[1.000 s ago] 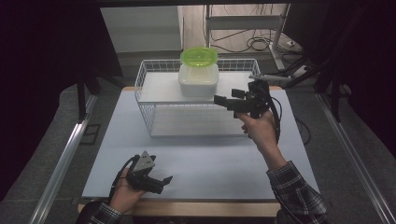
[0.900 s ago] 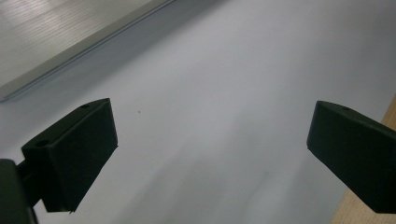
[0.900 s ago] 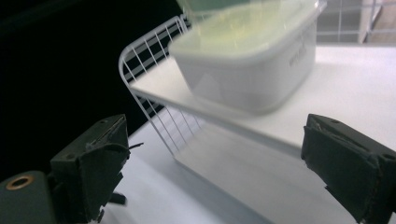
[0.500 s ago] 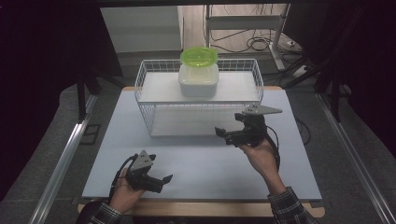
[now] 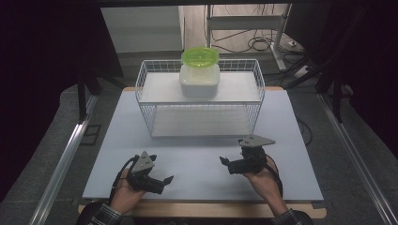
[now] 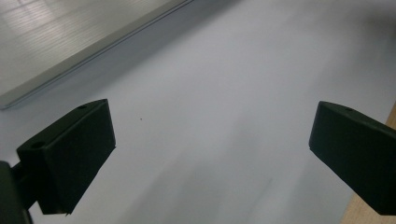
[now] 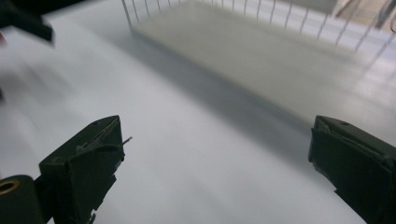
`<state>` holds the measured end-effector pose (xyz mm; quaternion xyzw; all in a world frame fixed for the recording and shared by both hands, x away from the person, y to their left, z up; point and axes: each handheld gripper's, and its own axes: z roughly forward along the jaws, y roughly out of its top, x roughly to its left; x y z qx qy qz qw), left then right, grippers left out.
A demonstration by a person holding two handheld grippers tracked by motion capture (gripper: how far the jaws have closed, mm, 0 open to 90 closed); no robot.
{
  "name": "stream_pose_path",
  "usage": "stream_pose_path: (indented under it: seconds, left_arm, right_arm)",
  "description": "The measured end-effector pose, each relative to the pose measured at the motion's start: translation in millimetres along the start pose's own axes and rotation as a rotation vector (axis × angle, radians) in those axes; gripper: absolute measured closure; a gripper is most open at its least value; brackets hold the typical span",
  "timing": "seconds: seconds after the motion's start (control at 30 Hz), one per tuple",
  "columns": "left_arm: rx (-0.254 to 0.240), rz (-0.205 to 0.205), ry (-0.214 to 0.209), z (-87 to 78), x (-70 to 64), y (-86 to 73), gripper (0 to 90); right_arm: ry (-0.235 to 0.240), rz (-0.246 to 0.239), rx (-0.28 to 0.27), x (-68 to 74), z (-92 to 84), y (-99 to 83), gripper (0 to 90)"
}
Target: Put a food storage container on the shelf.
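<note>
White table under both grippers, nothing between the fingers. Left gripper gapes wide, long axis pointing right; right gripper gapes too, pointing left, basket beyond its tips.

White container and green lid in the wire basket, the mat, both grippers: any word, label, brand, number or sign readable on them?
None: no readable text.
White container, green lid, wire basket: no print visible.
Mat: plain.
Left gripper, right gripper: no markings legible.

White table carries a wire basket.
</note>
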<state>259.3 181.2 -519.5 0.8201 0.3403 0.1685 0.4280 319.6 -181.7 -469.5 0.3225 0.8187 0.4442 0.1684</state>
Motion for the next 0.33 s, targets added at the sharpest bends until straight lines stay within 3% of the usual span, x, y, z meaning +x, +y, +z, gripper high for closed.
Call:
stream_pose_path:
  seconds: [0.07, 0.17, 0.33]
  left_arm:
    - [0.0, 0.003, 0.003, 0.3, 0.2, -0.4, 0.0]
    - [0.002, -0.001, 0.005, 1.2, 1.1, -1.2, 0.0]
    - [-0.002, -0.001, 0.007, 1.8, 1.6, -1.0, 0.0]
  right_arm:
    - [-0.017, -0.018, 0.029, 1.7, 2.2, -11.7, 3.9]
    - [-0.011, 0.006, 0.081, 2.4, 6.8, -25.1, 3.8]
    - [-0.016, -0.012, 0.111, 2.1, 12.3, -29.9, 3.8]
